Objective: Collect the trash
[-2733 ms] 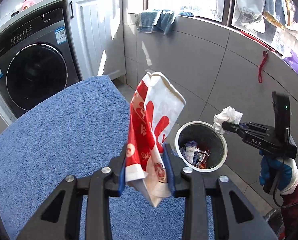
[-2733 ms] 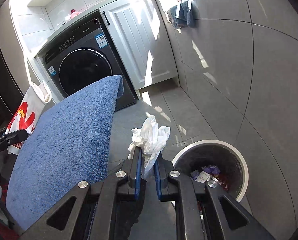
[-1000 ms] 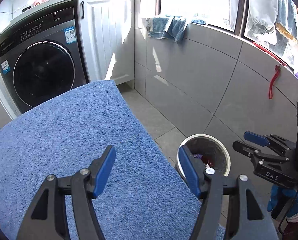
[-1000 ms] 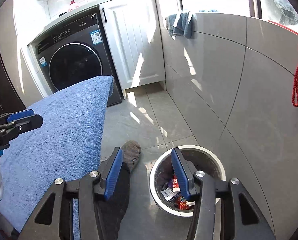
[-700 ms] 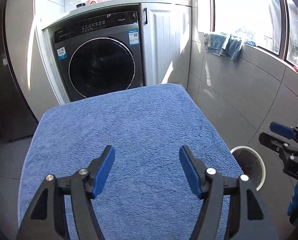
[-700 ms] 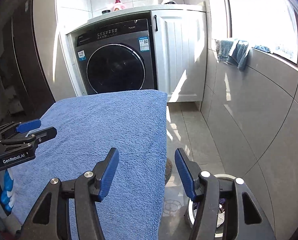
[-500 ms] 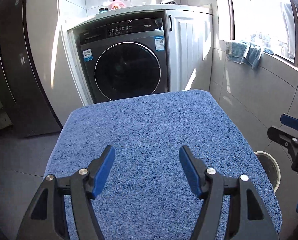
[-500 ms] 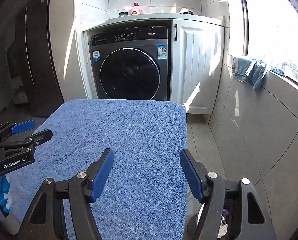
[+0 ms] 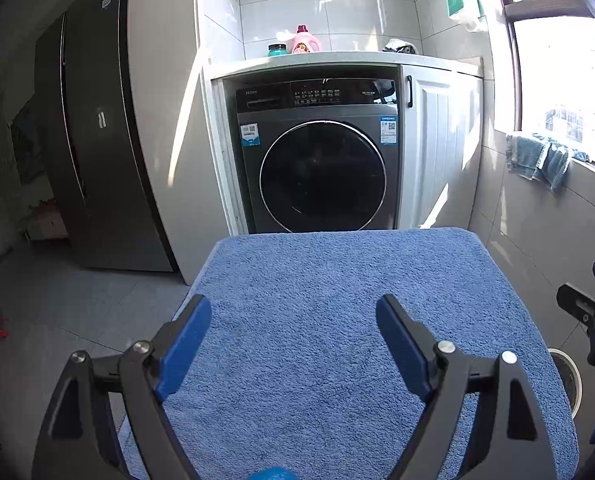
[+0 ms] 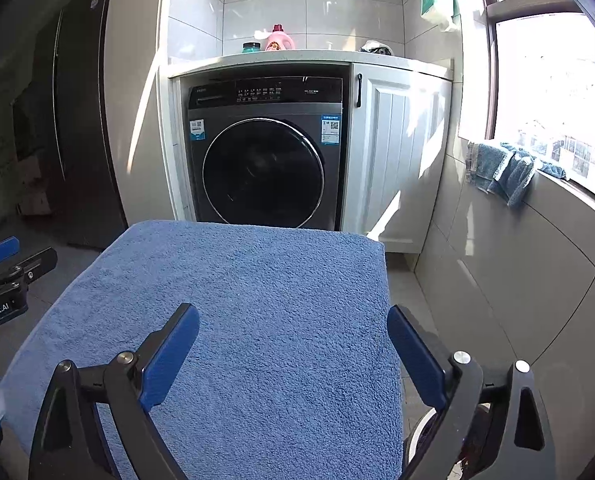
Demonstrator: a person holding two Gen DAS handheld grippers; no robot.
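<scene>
Sunlit laundry tiles surrounded your blue towel-covered table (image 9: 337,320), bare of trash, while both the left gripper (image 9: 293,346) and right gripper (image 10: 293,354) were opening, empty; whatever light, crushable litter had been collected probably lay in the bin (image 9: 565,376) beside it.

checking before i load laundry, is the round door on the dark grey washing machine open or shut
Shut. The round glass door sits flush in the dark grey washing machine, its ring unbroken in both views.
</scene>
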